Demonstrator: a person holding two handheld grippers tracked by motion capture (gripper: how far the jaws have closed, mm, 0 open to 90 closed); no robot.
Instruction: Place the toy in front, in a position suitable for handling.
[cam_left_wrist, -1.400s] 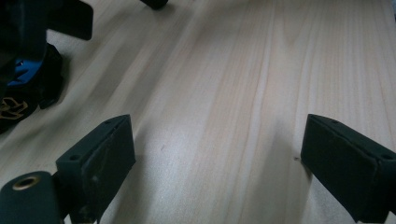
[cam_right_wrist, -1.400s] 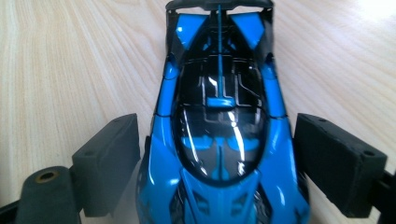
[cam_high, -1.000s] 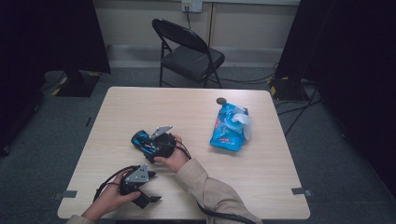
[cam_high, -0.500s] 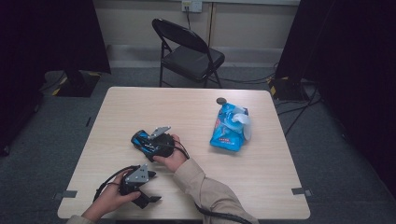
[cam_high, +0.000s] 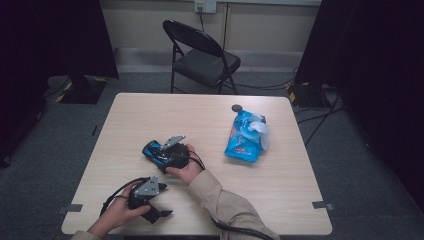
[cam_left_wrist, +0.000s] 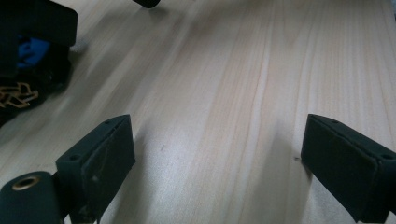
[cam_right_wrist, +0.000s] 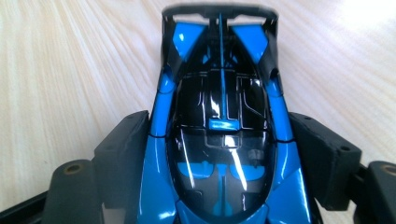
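Note:
A blue and black toy car (cam_right_wrist: 219, 158) lies on the pale wooden table (cam_high: 150, 115), left of centre. My right gripper (cam_right_wrist: 219, 123) has it lengthwise between its jaws. The jaws have just been closing, and both pads now press against the car's sides. In the high view the right gripper (cam_high: 165, 155) points left with the toy car (cam_high: 151, 150) at its tip. My left gripper (cam_high: 162, 201) rests near the front edge, held in the left hand. Its jaws (cam_left_wrist: 217, 140) stand wide open over bare wood, with nothing between them.
A blue packet of wipes (cam_high: 246, 136) with a white sheet sticking out lies right of centre. A small dark round thing (cam_high: 236, 107) sits just behind it. A black folding chair (cam_high: 202, 55) stands beyond the far table edge.

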